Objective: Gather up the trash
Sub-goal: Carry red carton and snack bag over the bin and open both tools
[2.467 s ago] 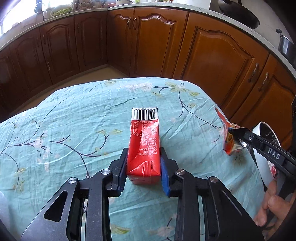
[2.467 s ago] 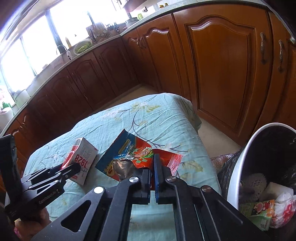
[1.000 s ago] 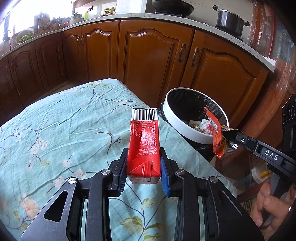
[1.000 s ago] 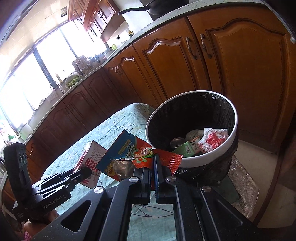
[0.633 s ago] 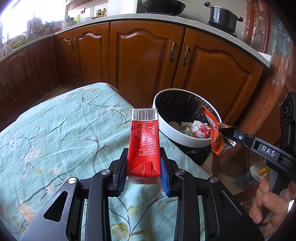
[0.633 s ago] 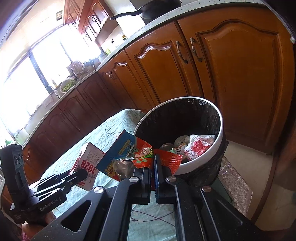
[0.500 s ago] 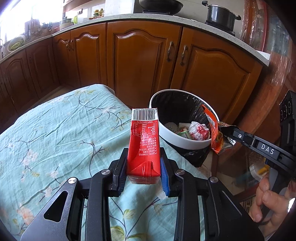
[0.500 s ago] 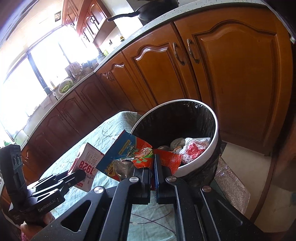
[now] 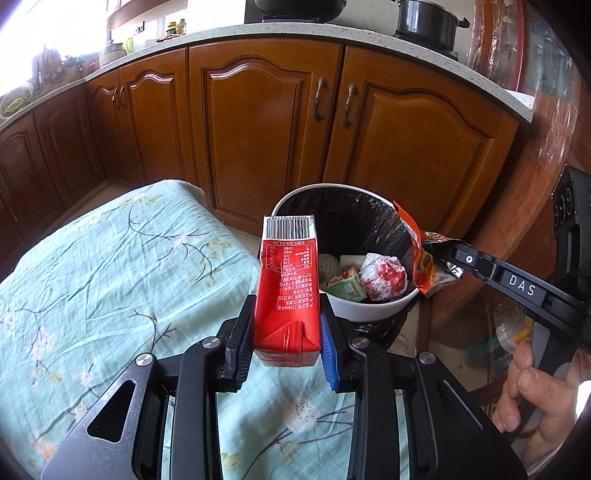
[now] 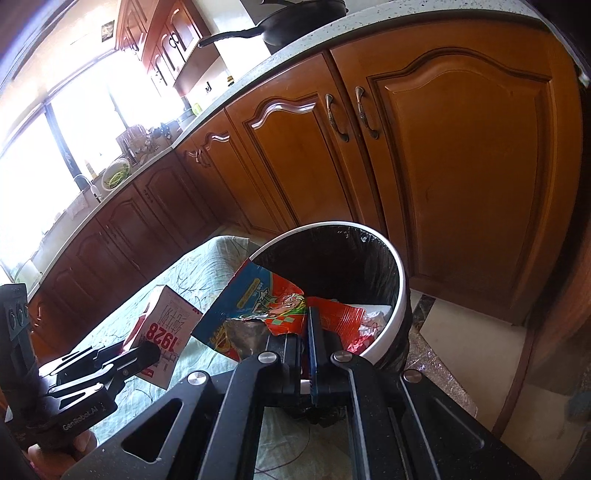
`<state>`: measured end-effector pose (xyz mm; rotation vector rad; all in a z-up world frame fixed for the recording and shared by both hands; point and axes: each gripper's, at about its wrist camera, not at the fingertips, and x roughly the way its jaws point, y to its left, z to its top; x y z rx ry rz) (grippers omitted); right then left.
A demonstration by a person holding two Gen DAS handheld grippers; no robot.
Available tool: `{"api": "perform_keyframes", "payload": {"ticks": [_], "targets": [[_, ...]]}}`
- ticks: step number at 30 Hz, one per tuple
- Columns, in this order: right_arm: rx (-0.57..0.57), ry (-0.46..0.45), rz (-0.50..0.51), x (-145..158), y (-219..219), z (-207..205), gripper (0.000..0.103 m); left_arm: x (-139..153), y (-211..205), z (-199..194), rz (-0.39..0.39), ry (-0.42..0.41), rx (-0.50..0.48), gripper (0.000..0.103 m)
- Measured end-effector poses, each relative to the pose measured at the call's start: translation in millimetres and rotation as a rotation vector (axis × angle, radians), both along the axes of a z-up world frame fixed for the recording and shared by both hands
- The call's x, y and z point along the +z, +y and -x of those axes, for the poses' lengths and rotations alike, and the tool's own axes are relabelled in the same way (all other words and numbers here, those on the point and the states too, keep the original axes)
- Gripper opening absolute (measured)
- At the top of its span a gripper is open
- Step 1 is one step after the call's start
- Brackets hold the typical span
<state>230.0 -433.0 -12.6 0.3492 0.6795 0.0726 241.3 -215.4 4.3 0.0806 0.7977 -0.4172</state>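
My left gripper (image 9: pixel 286 332) is shut on a red drink carton (image 9: pixel 288 291) with a barcode on its top, held above the table's right end, just short of the bin. The carton also shows in the right wrist view (image 10: pixel 162 328). My right gripper (image 10: pixel 304 332) is shut on a crumpled red and blue snack wrapper (image 10: pixel 258 310), held at the bin's near rim; the wrapper also shows in the left wrist view (image 9: pixel 424 258). The white bin (image 9: pixel 384 314) with a black liner holds several pieces of trash and stands on the floor off the table's end.
The table (image 9: pixel 92 277) wears a teal floral cloth. Brown kitchen cabinets (image 9: pixel 258 129) run behind the bin, with a pot (image 9: pixel 424 22) and pan on the counter. A wooden door (image 10: pixel 576 295) stands to the right of the bin.
Both grippers have moved right along the table toward the bin, still holding the carton and the wrapper. The bin now sits closer and more central in both views.
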Motion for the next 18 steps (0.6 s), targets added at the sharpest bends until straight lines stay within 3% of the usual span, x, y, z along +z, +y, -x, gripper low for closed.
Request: {"api": "perform_keyframes", "payload": {"ticks": [18], "targets": [[-0.022,0.052,0.027,-10,-21,-34,0.003,1,-50,-47,-0.037,0.027,-0.067,0.029]]}}
